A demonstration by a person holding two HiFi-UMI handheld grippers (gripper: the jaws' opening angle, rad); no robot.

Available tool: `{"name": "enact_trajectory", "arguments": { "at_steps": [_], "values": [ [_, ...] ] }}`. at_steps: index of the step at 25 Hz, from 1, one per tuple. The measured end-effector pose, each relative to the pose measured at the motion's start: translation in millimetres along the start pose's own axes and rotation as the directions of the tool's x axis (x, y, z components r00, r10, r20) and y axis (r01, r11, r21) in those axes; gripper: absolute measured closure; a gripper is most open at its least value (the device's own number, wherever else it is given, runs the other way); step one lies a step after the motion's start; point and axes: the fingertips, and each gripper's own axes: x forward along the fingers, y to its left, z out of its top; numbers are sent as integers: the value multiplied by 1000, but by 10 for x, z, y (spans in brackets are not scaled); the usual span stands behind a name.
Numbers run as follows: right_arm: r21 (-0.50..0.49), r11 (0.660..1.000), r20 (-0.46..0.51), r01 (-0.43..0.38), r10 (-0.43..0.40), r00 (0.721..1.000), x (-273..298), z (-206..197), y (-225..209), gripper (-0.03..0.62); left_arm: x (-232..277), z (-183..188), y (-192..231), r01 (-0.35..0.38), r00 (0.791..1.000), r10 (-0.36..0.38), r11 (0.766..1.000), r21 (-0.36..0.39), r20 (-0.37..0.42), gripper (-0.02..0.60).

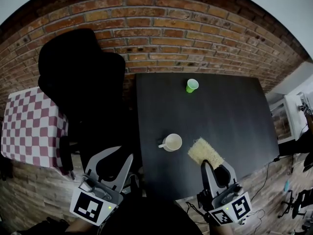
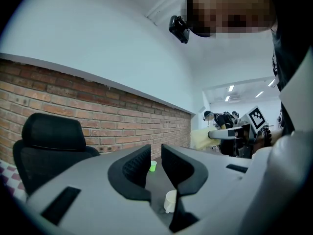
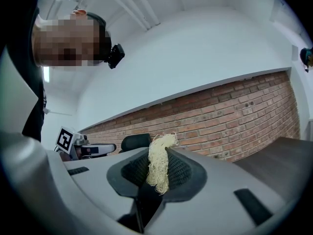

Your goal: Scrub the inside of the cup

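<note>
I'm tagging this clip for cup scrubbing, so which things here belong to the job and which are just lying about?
Job: white cup; loofah scrubber, clamped in the right gripper; left gripper, open and empty.
Lying about: green cup; black office chair; checkered cloth.

A brick wall (image 1: 161, 28) backs a dark table (image 1: 234, 116) and black chair (image 1: 78, 77).
</note>
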Motion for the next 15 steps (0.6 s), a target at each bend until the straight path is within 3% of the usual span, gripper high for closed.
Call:
{"name": "enact_trajectory", "arguments": {
  "at_steps": [15],
  "values": [
    [-24, 1000, -1, 5, -5, 1000, 186, 28, -59, 505, 208, -81, 63, 15, 1000, -14, 1000, 2, -26, 505]
  ]
}}
